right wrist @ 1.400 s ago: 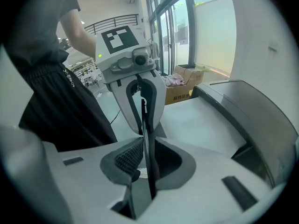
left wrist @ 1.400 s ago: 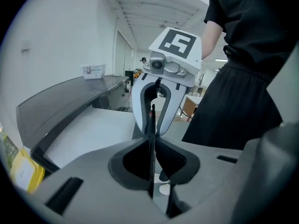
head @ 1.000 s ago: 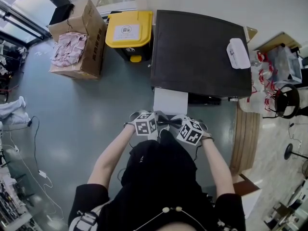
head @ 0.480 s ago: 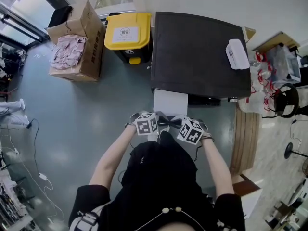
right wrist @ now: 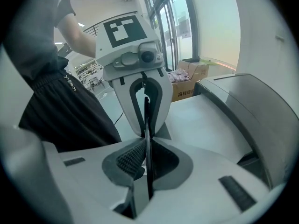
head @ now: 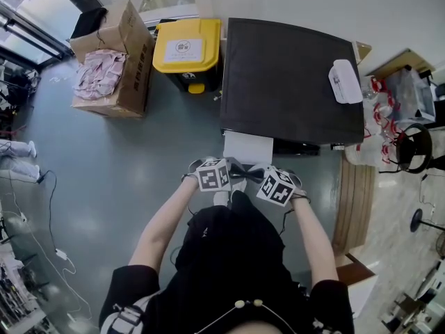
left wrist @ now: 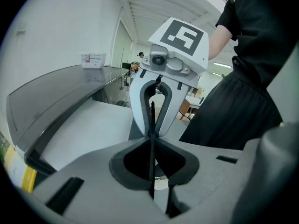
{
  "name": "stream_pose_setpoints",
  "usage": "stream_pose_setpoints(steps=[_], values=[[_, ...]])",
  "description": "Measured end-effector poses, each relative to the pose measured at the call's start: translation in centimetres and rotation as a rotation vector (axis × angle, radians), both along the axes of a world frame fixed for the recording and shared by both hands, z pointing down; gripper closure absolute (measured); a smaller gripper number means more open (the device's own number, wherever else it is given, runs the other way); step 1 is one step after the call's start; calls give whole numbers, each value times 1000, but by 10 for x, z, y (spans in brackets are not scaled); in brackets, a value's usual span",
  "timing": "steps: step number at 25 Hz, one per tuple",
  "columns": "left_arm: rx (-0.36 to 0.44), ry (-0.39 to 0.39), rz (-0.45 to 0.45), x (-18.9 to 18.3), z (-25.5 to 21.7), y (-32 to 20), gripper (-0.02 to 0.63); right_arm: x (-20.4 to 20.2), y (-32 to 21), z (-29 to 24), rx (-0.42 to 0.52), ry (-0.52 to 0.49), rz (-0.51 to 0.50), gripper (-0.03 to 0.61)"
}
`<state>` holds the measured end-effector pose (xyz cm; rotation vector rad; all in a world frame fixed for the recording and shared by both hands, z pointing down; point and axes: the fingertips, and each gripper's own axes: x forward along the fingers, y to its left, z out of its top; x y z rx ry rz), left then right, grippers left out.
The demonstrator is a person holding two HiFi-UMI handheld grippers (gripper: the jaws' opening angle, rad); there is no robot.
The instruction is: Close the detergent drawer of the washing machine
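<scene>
The washing machine (head: 292, 75) has a dark flat top. Its white detergent drawer (head: 247, 148) sticks out of the front at the left end, towards me. Both grippers hang just before the drawer's near end, tips turned towards each other and almost meeting. My left gripper (head: 235, 175) is shut with nothing in it, and my right gripper (head: 254, 176) is shut and empty too. In the left gripper view the closed jaws (left wrist: 151, 125) face the right gripper's body, with the drawer (left wrist: 93, 125) to the left. In the right gripper view the closed jaws (right wrist: 146, 125) have the drawer (right wrist: 205, 120) to the right.
A white flat pack (head: 344, 81) lies on the machine's top at the right. Left of the machine stand a yellow-lidded bin (head: 186, 44) and an open cardboard box (head: 115, 61). Bags (head: 379, 117) and a wooden board (head: 351, 200) are at the right. Cables trail on the floor at left.
</scene>
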<state>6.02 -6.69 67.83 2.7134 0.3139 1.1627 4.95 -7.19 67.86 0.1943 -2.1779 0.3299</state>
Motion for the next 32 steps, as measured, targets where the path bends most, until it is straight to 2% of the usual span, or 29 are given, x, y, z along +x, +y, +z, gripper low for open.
stream_pose_setpoints(steps=[12, 23, 26, 30, 32], values=[[43, 29, -39, 9, -8, -41, 581, 7, -40, -7, 56, 36, 1, 532], [110, 18, -74, 8, -9, -65, 580, 9, -65, -8, 78, 32, 20, 528], [198, 16, -77, 8, -10, -71, 572, 9, -72, -10, 83, 38, 23, 526], [384, -10, -63, 8, -20, -80, 557, 9, -78, -8, 89, 41, 20, 525], [473, -26, -66, 6, -26, -87, 503, 10, -80, -8, 92, 37, 34, 520]])
